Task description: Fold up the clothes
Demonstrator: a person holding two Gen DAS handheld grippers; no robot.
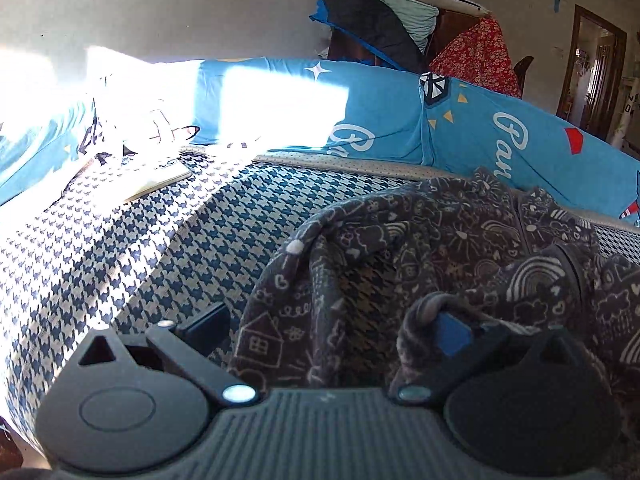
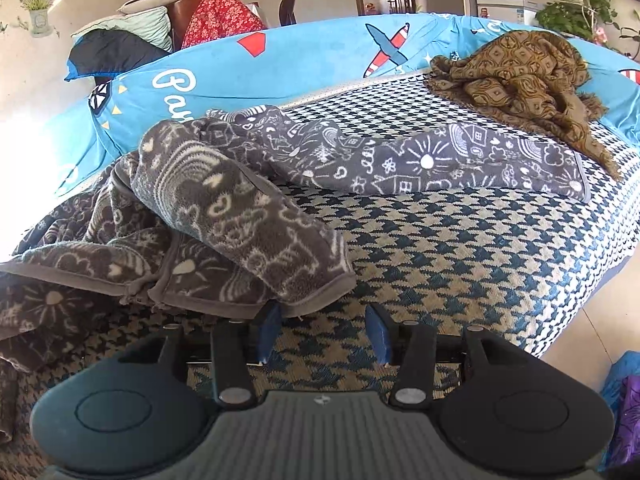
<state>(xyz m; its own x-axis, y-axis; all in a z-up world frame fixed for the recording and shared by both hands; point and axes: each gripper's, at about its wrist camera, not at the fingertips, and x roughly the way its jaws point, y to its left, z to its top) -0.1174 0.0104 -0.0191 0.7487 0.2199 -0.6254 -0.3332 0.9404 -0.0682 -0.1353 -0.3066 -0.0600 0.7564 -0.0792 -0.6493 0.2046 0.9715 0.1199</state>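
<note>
A grey fleece garment (image 2: pixel 224 200) with white doodle prints lies crumpled across the houndstooth sofa seat (image 2: pixel 440 248), one long part stretching right. My right gripper (image 2: pixel 323 330) is open just in front of its folded hem; the hem overlaps the tip of the left blue pad (image 2: pixel 268 328), and only seat cover lies between the jaws. In the left wrist view the same garment (image 1: pixel 400 240) is bunched up and raised in a loop. My left gripper (image 1: pixel 328 328) stands wide apart, with fleece draped over its right blue pad (image 1: pixel 452 334) and hanging between the jaws.
A brown patterned cloth (image 2: pixel 520 76) is heaped at the seat's back right. Blue printed back cushions (image 2: pixel 280 64) run behind the seat. A book (image 1: pixel 160 178) lies in glaring sunlight at the left. The seat edge drops to the floor (image 2: pixel 592 320) on the right.
</note>
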